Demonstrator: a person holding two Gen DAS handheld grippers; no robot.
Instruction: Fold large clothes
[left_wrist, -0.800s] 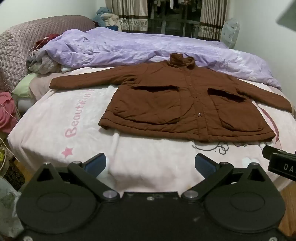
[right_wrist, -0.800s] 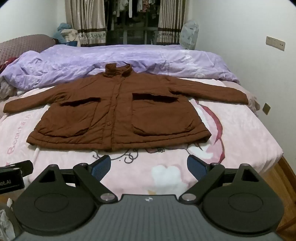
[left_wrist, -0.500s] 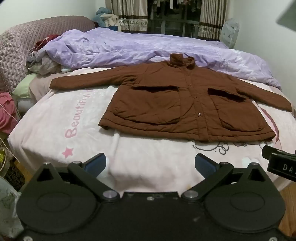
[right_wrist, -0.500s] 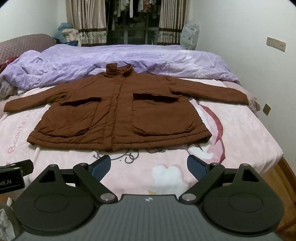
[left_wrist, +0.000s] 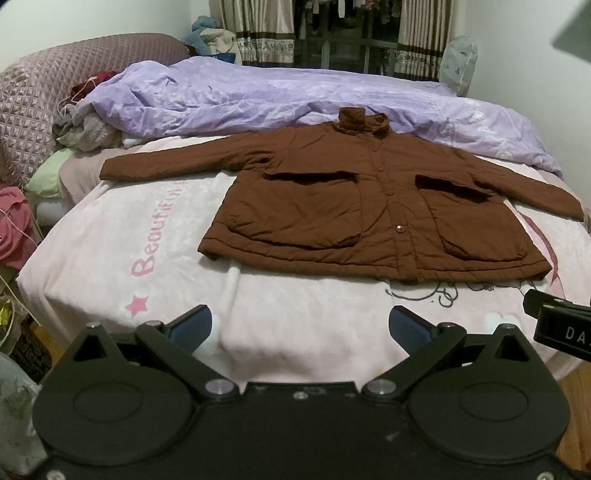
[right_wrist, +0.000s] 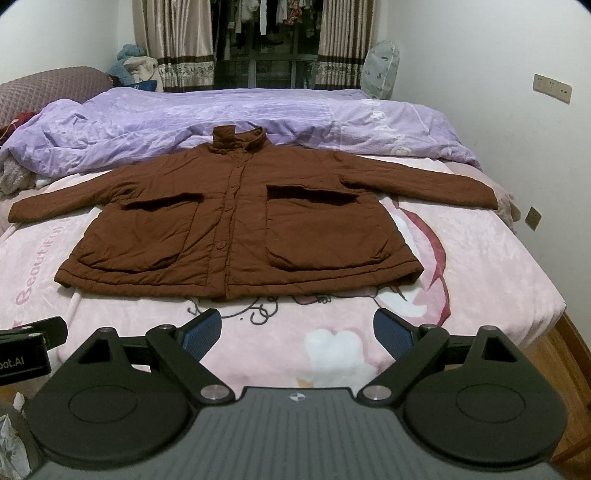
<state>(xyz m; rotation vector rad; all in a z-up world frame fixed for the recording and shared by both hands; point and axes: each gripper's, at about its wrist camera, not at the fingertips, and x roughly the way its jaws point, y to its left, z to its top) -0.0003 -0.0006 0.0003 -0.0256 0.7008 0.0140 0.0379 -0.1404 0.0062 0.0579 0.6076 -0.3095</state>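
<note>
A brown padded jacket (left_wrist: 351, 206) lies flat and face up on the pink bed blanket (left_wrist: 110, 251), buttoned, both sleeves spread out to the sides, collar toward the far side. It also shows in the right wrist view (right_wrist: 236, 221). My left gripper (left_wrist: 301, 328) is open and empty, hovering over the near edge of the bed, short of the jacket's hem. My right gripper (right_wrist: 297, 334) is open and empty, also short of the hem. Each gripper's body shows at the edge of the other's view.
A rumpled purple duvet (left_wrist: 295, 96) lies behind the jacket's collar. A quilted headboard (left_wrist: 44, 81) and a pile of clothes (left_wrist: 88, 125) are at the left. A wall (right_wrist: 498, 92) runs along the bed's right side. Wooden floor (right_wrist: 565, 369) shows at the right.
Nothing has visibly changed apart from a very slight shift of both cameras. The jacket lies as before.
</note>
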